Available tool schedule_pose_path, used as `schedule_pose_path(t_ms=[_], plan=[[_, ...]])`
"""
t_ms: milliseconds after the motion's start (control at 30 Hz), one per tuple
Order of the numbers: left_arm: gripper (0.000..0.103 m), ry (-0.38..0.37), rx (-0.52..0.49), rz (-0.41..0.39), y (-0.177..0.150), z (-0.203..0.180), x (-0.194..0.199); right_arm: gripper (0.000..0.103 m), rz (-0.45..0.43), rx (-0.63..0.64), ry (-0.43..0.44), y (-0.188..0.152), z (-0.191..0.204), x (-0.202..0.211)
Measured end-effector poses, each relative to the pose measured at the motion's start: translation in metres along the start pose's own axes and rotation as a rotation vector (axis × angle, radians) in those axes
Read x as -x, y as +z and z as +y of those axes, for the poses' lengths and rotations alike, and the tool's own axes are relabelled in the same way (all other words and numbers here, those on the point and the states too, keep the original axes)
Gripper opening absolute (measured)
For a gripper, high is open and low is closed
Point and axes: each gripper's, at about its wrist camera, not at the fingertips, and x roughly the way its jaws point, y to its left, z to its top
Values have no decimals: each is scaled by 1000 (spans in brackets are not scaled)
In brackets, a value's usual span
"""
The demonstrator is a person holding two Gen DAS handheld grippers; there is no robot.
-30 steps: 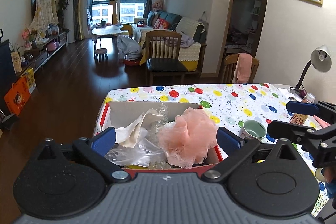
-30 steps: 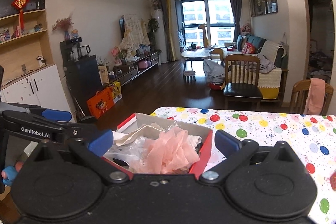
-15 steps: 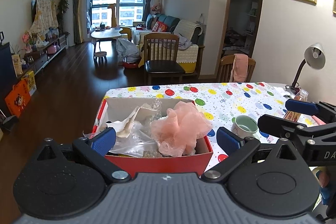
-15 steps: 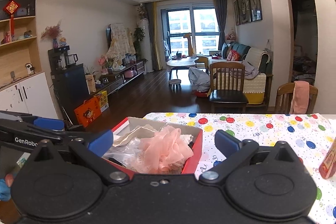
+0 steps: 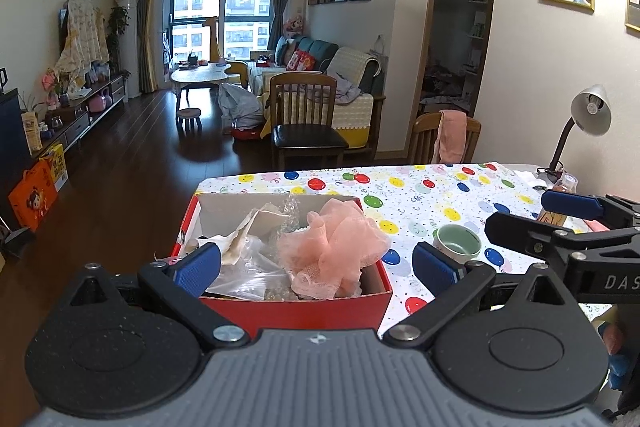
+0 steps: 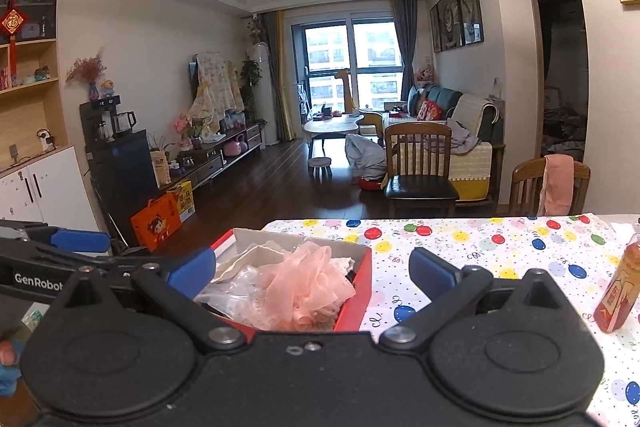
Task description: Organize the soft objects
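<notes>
Left wrist view: I see the red box (image 5: 280, 305) at 12 o'clock, sitting at the near-left corner of the surface (image 5: 424, 203), its long axis running away from me toward the window. Inside it, the pink mesh pouf (image 5: 334, 249) fills the right half at about 1 o'clock, bunched, no clear long axis; a clear plastic bag (image 5: 248, 267) and cream cloth (image 5: 248, 231) lie at 11 o'clock.

My left gripper (image 5: 316, 267) is spread wide, nothing between the blue pads, and hangs just short of the box's near wall. My right gripper (image 6: 312, 273) is likewise spread and empty, with the box at its 11 o'clock.

Versus one second ago: both grippers have backed off and risen; the red front wall of the box, then hidden, now shows fully. Contents unchanged.

Edges: the box's left wall runs close to the surface's left edge. A green cup (image 5: 458, 243) stands near the box at 2 o'clock; open tablecloth lies beyond both. An orange bottle (image 6: 618, 287) stands at 3 o'clock in the right wrist view.
</notes>
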Motion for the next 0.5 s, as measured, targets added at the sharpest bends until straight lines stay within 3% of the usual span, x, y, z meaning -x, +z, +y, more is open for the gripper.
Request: schedule_pose_path(t_ms=[500], plan=[[103,-26,4,-19,-1,-7,9,103,12,1,-10,-4,0,3]])
